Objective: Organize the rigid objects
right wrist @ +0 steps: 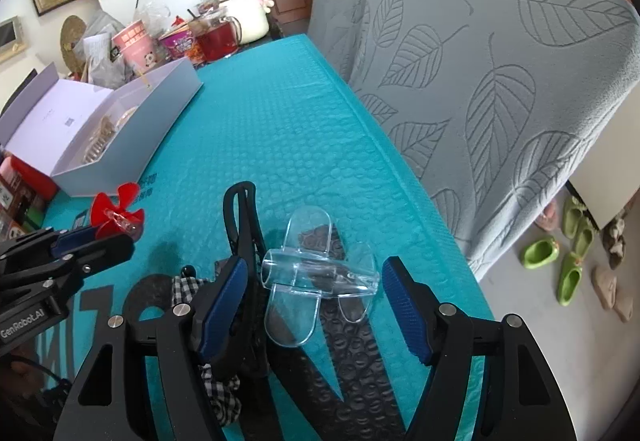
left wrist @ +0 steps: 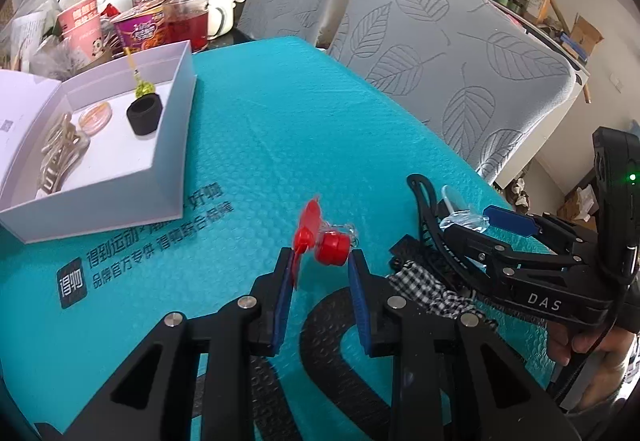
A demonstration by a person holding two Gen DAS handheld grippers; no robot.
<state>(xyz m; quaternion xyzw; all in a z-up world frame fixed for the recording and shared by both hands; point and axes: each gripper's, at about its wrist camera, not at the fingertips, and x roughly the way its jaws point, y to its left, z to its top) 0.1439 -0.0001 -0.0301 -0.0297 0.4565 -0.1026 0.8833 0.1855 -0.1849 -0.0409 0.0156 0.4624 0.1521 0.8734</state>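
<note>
Reading "DAS" on right gripper (left wrist: 486,219) | "GenRobot.AI" on left gripper (right wrist: 98,231)

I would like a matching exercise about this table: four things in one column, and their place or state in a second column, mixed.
Things:
1. red propeller toy
2. clear plastic plane
3. black cup
4. checked cloth

Places or states:
A. inside the white box
B. between the open pads of the right tool, not pressed
C. clamped in the left tool
D. lying on the teal mat, under a black clip

Pairs: 1-C, 2-B, 3-A, 4-D
</note>
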